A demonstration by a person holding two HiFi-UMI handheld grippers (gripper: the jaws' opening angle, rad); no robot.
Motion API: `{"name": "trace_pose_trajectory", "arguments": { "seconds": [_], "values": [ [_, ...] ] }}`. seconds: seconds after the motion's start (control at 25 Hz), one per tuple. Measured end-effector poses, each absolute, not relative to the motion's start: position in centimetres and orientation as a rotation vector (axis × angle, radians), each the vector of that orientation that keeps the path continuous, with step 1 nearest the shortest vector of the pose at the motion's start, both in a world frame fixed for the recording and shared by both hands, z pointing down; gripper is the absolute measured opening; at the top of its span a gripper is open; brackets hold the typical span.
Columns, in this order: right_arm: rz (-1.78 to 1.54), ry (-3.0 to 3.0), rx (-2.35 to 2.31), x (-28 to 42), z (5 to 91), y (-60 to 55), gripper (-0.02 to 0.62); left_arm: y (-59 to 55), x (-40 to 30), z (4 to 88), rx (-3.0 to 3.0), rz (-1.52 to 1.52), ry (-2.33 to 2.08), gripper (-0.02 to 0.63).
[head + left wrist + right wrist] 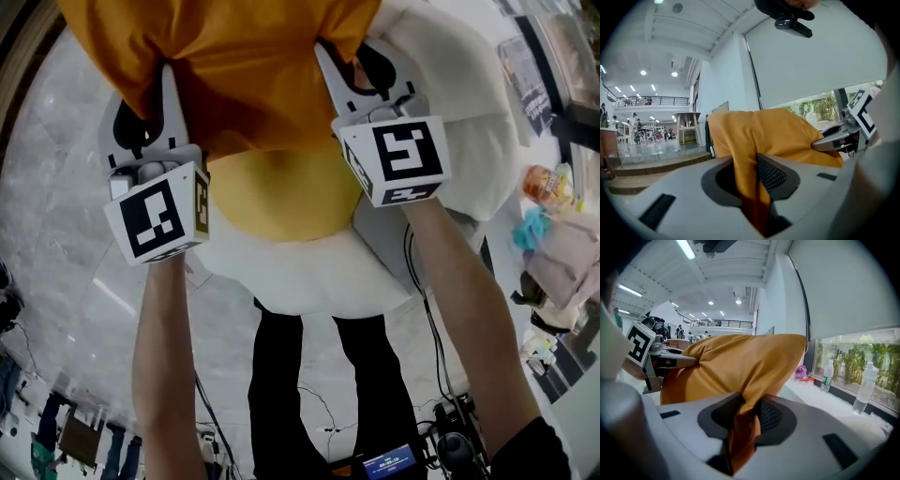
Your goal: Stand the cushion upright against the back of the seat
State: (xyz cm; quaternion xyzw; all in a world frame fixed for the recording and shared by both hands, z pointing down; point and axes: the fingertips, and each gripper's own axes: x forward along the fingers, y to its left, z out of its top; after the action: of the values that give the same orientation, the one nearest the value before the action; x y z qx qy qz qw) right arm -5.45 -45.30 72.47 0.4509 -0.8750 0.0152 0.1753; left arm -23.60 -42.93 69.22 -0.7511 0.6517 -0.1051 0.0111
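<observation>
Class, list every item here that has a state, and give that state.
orange cushion: held above the white seat, pinched at two spots.
left gripper: shut on the cushion's fabric.
right gripper: shut on the cushion's fabric.
clear bottle: standing upright.

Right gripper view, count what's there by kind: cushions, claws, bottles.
cushion: 1
claws: 2, right claw and left claw, both shut on the cushion
bottles: 2, green-label bottle and clear bottle
total: 5
</observation>
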Motion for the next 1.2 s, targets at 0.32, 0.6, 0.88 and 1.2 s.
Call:
{"name": "trace_pose_trajectory", "arguments": {
  "seconds": [0.32, 0.6, 0.88, 1.2],
  "values": [
    [-0.149, -2.408, 1.292, -5.8, 75.2, -46.6, 0.103, -43.7, -22.9, 71.9, -2.252, -0.357, 1.962, 0.106],
    [0.207, -2.447, 1.329, -3.8, 76.2, -46.7, 0.149, -43.3, -23.0, 72.7, -2.466, -0.224, 2.029, 0.155],
    [0.512, -2.497, 1.316, -2.6, 75.6, -47.1, 0.231, -43.1, -24.4, 72.2, -2.605, -0.1, 2.16, 0.269],
    [0.52, -2.448, 1.294, -1.9, 74.7, -46.2, 0.279, -41.5, -25.0, 72.5, -2.578, -0.24, 2.184, 0.302]
  ]
}}
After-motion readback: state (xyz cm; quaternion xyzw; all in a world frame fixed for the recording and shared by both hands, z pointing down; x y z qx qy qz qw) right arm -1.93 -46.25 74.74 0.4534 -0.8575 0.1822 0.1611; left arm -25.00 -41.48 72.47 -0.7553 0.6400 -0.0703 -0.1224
